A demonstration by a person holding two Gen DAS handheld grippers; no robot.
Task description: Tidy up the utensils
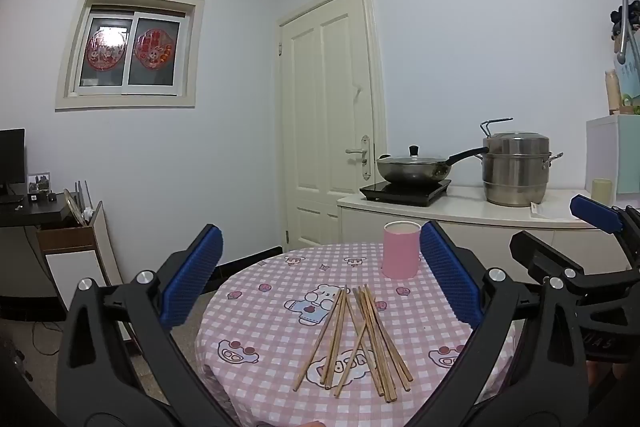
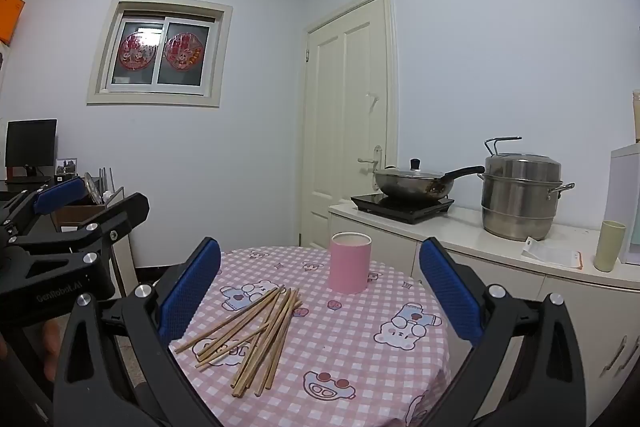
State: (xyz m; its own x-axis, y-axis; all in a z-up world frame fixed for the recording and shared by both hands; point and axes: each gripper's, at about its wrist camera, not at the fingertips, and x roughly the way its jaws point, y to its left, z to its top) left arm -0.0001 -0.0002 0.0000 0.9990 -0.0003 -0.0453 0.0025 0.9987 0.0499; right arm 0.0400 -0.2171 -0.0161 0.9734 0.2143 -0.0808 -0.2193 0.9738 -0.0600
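Both grippers wide open, empty, level: left gripper point(image 1: 320, 275) & right gripper point(image 2: 320, 287) above near tabletop point(image 2: 360, 347); chopsticks point(image 1: 360, 339) loose mid-cloth, pink cup point(image 1: 401, 250) upright beyond

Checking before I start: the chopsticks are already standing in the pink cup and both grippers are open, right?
Not quite. The chopsticks lie loose on the tablecloth, in front of the pink cup, not in it; the left wrist view shows this. The left gripper and right gripper are open.
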